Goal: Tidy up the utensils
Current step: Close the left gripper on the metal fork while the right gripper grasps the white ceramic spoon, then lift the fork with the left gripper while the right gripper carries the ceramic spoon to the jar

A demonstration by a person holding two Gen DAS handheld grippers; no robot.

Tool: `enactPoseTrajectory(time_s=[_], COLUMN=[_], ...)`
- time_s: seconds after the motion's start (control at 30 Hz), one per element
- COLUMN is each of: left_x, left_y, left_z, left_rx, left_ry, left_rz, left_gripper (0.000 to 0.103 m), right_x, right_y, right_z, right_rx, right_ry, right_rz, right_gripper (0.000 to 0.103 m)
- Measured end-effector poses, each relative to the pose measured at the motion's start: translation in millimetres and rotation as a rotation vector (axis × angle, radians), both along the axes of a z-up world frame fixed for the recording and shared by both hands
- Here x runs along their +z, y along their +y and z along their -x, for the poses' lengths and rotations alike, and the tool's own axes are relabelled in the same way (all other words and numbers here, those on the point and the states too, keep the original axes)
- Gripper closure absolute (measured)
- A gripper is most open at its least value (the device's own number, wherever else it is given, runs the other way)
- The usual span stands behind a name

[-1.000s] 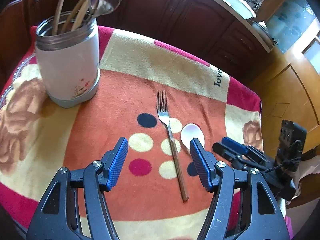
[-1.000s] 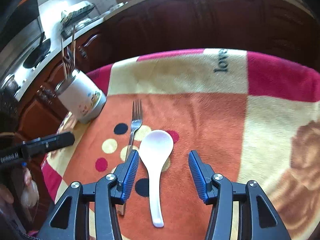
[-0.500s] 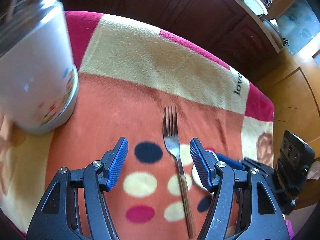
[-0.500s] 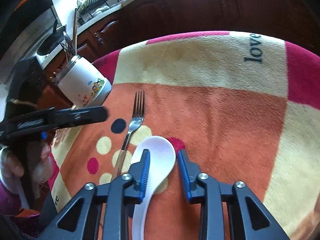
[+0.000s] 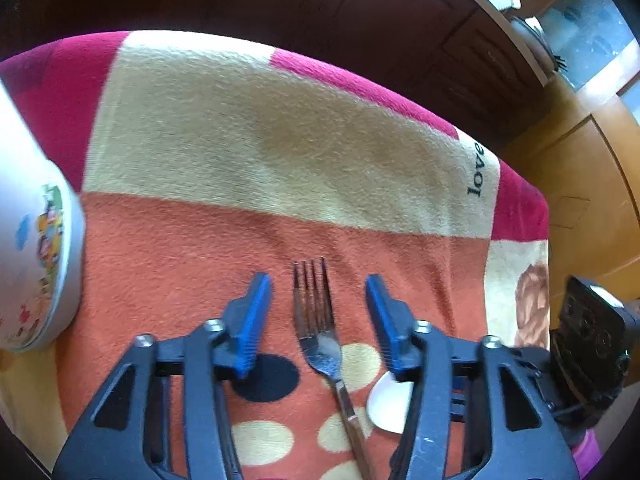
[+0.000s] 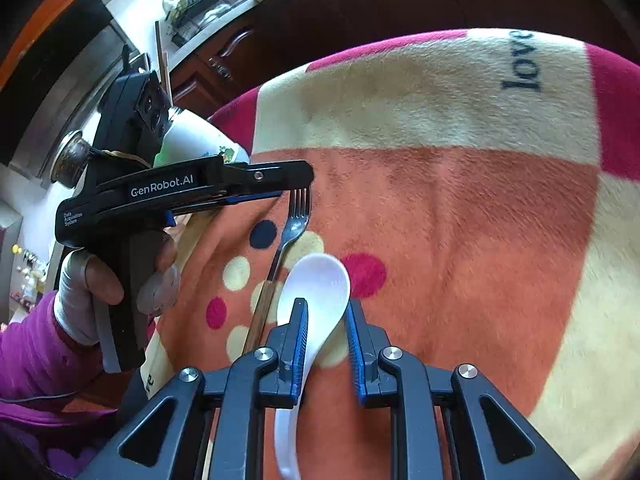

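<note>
Left wrist: blanket (image 5: 280,140), dark cabinets (image 5: 400,20).

shiny metal fork (image 5: 318,336), glossy white spoon (image 6: 320,292), fuzzy cloth (image 5: 280,140).

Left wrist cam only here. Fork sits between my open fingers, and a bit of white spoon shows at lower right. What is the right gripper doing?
Observer: The right gripper straddles the white spoon where the bowl meets the handle. Its jaws are narrowed, but I can't tell if they touch.
Operator: Spoon lifted?
Observer: Can't tell. Its bowl faces up over the blanket, and the handle runs back under the gripper.
Operator: My left gripper from the side?
Observer: The left gripper is roughly level, with its tips just over the tines of the fork.
</note>
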State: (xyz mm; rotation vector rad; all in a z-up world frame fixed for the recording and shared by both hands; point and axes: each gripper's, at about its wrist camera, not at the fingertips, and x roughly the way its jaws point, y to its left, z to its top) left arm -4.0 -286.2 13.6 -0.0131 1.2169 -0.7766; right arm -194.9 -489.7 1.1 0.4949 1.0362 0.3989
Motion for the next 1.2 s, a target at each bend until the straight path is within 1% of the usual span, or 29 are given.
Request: enactPoseTrajectory(time_s=[0.03,0.1,0.2,0.3,0.33,0.37,0.4,0.43,0.47,0.57,0.67,0.73,0.97,1.1,1.2], left_x=[-0.2,-1.2,-3.0,-3.7,-3.3,-1.6,1.2,3.0,6.6,14.8,25.3,33.7,74.0,96.3,108.6], left_y=[-1.5,-4.2,-4.2,-2.4,-2.3,-0.4,1.2,2.2,5.2,14.3,25.4,33.1,65.5,84.8,98.5], left_z=[1.1,3.3,2.4,0.0,0.7,1.3,2.8,3.9,6.1,11.3,17.2,23.0,49.4,65.5,75.4], left_rx=[-0.011,-0.030,-0.032,-0.031,-0.034,-0.041,-0.046,-0.049,-0.053,-0.050,-0.038,-0.030,-0.009,0.000,0.007], left_ry=[-0.003,-0.014,-0.024,-0.006,-0.010,-0.014,-0.016,-0.017,-0.019,-0.022,-0.020,-0.028,-0.085,-0.131,-0.159], left_rz=[-0.004,-0.019,-0.027,-0.012,-0.014,-0.011,-0.008,-0.009,-0.003,0.011,0.043,0.063,0.130,0.157,0.167], left_gripper=[0.068,0.076,0.086,0.088,0.093,0.096,0.098,0.101,0.102,0.103,0.103,0.103,0.102,0.102,0.102], right_x=[-2.7,-4.6,-6.4,-8.1,-7.0,-4.6,-2.4,0.8,4.4,15.3,28.0,37.8,76.5,93.8,107.3], right_y=[-0.9,-1.7,0.4,3.4,5.2,9.2,13.9,19.1,22.3,23.1,19.6,21.0,25.3,27.1,38.7], right_z=[-5.1,-11.5,-22.2,-32.7,-34.1,-33.5,-34.1,-31.4,-27.8,-16.8,-4.2,5.1,28.5,35.4,36.0], right_rx=[0.017,0.028,0.074,0.090,0.092,0.093,0.092,0.091,0.081,0.041,-0.015,-0.051,-0.151,-0.169,-0.163], right_ry=[-0.002,-0.005,-0.009,-0.002,-0.005,-0.012,-0.018,-0.029,-0.037,-0.064,-0.095,-0.116,-0.211,-0.256,-0.283], right_rz=[-0.022,-0.046,-0.070,-0.086,-0.072,-0.037,-0.003,0.044,0.066,0.084,0.077,0.098,0.089,0.084,0.093], right_gripper=[0.085,0.085,0.085,0.085,0.086,0.089,0.094,0.095,0.096,0.098,0.099,0.099,0.099,0.099,0.099])
